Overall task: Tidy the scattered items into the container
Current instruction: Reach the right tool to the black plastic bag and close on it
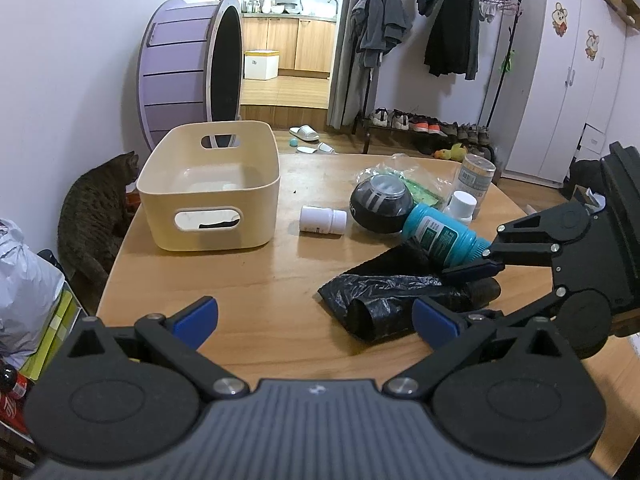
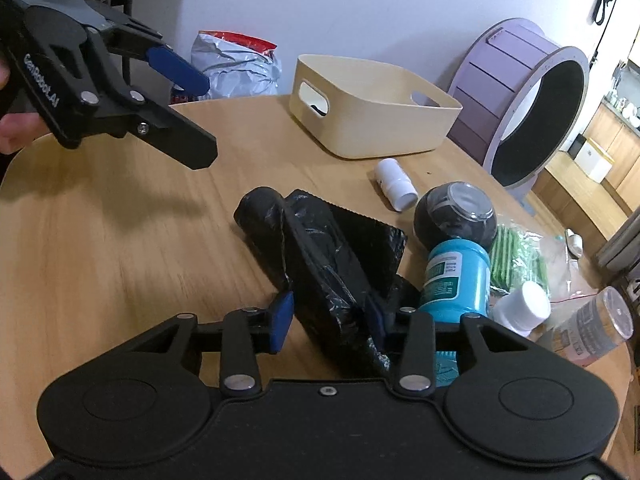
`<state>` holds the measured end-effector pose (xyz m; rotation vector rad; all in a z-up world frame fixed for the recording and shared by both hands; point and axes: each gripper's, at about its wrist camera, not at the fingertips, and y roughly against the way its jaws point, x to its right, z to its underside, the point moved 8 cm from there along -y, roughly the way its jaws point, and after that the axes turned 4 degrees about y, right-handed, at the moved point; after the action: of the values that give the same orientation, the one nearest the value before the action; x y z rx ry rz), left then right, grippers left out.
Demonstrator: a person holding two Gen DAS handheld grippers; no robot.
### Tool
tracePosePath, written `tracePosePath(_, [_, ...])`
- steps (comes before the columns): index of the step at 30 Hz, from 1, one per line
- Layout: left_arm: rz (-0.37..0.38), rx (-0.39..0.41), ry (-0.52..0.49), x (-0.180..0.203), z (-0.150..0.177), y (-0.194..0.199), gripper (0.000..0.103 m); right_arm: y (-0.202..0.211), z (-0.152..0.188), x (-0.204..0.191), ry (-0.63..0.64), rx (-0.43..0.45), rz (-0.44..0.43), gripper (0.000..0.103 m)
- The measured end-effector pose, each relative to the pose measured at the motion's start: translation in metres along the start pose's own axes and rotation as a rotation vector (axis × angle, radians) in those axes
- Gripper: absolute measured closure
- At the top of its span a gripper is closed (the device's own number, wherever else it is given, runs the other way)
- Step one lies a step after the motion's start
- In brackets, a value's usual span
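Scene: we see a round wooden bench (image 1: 248, 280) strewn with small household items, and a cream container (image 1: 208, 196) standing empty toward its far left edge.

Thing in hand: a roll of black bin bags (image 2: 320, 256), partly unrolled, lies near the bench's middle, just beside a teal bottle (image 2: 456, 280).

Right gripper (image 2: 328, 316): its blue pads sit on either side of the loose end of the roll and appear to press the film, so we judge it as grasping the bags, though the pinch looks shallow.

Left gripper (image 1: 316, 316): released, jaws wide, nothing between them, hovering over bare wood near the bench's near edge.

Handling: we judge the roll light, soft and slippery; the thin film will crumple and may slide out or unroll further if lifted by one flap.

Where to hold: we would favour the thick rolled core (image 2: 260, 216) over the loose sheet, squeezing across its width.

Neighbours: a white pill bottle (image 1: 322, 220) lies on its side between container and pile; a black ball-shaped item (image 1: 380, 204) touches the teal bottle.

Risk: a trailing sheet could drag the teal bottle toward the bench's right edge.
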<state>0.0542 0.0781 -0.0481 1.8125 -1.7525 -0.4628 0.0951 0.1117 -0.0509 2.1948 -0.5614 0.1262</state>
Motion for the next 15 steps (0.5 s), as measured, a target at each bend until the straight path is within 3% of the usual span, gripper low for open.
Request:
tracePosePath(5, [0.04,-0.013,0.001,0.001,0.002,-0.002,0.0,-0.005,0.0,0.001,0.007,0.007,0.005,0.062])
tracePosePath(13, [0.092,-0.037,-0.051,0.013,0.009,-0.004,0.0,0.001,-0.002,0.007,-0.023,0.038,-0.012,0.081])
tracePosePath(15, [0.089,-0.037,-0.047,0.011,0.008,-0.004,0.0,0.004,-0.004,0.01,-0.05,0.056,-0.011,0.081])
